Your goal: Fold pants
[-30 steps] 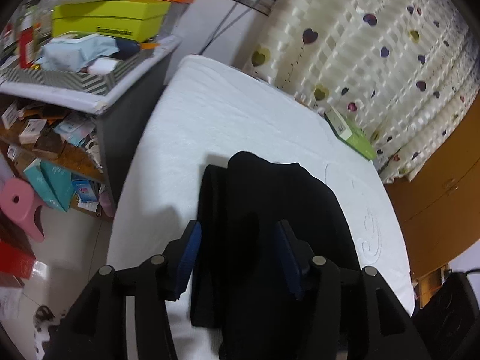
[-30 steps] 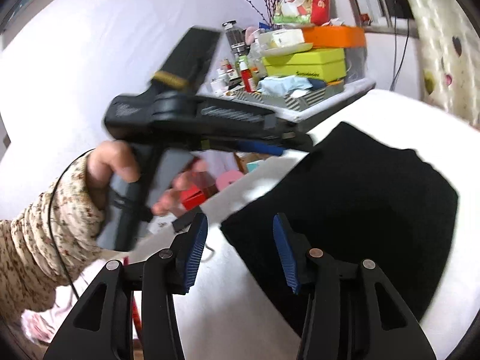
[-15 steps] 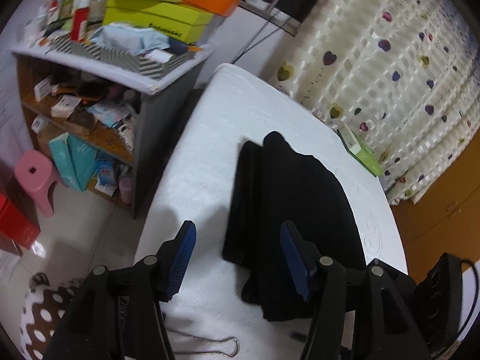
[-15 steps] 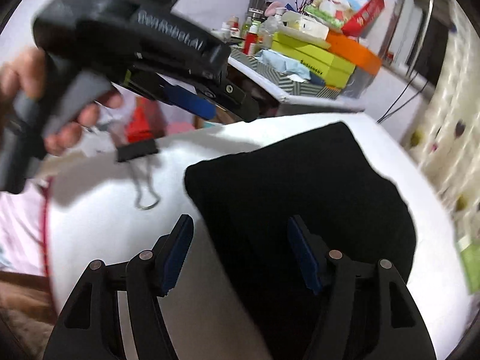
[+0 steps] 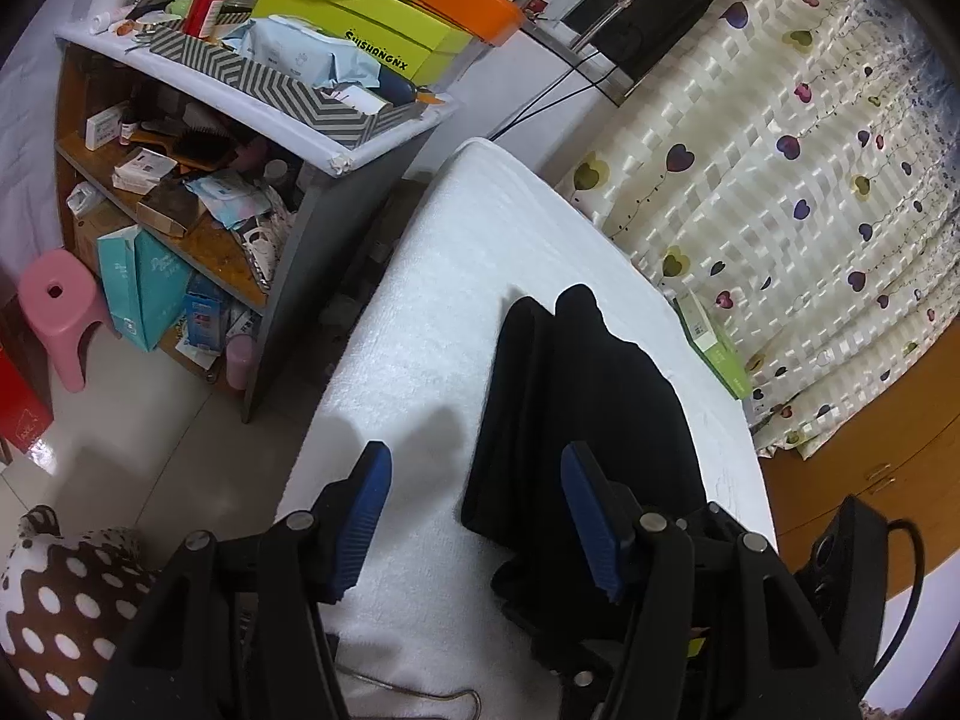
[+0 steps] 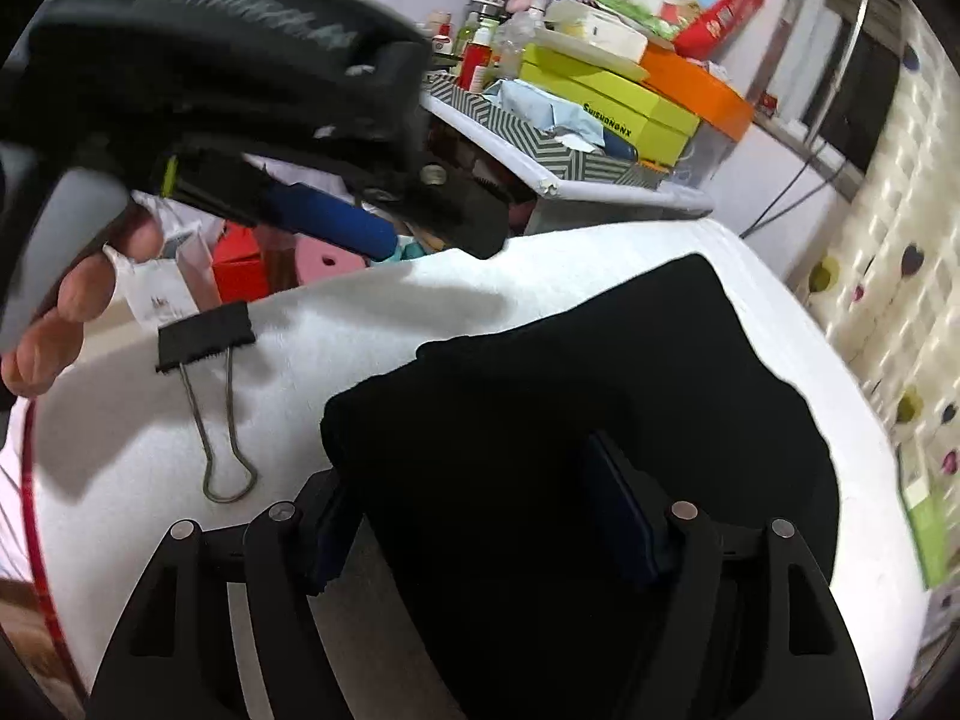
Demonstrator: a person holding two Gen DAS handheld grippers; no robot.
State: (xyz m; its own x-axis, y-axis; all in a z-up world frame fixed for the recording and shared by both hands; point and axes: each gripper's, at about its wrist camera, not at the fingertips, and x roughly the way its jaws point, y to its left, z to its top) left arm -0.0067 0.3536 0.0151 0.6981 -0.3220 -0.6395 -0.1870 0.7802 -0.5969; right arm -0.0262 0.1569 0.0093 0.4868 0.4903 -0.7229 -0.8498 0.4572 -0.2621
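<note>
The black pants [image 5: 576, 414] lie folded into a narrow stack on the white towel-covered table [image 5: 432, 300], running lengthwise away from the cameras, nearer the curtain side.

In the left wrist view, the left gripper [image 5: 477, 516] has its jaws spread wide; they have just been opening. Its blue pads [image 5: 366, 516] straddle the near left edge of the pants: one finger is over bare white cloth, the other over the black fabric. The pads press on nothing; whether the tips touch the cloth below cannot be told.

In the right wrist view, the right gripper [image 6: 480, 516] stands at its widest, its jaws having just been opening too. The near end of the pants fills the gap between the fingers, and the fabric hides part of the left pad, yet the pads do not squeeze it. The right pad shows against the black cloth.

The same view shows the left gripper [image 6: 384, 234] from the side, blurred, held by a hand [image 6: 78, 300] above the table's far edge, one blue pad visible. A black binder clip [image 6: 207, 336] grips the table's cover near that hand, its wire handles lying flat on the white surface.

Behind stands a cluttered shelf unit [image 5: 336, 144] with a yellow-green box [image 5: 360, 30], and a heart-patterned curtain [image 5: 780, 180] hangs beside the table.
</note>
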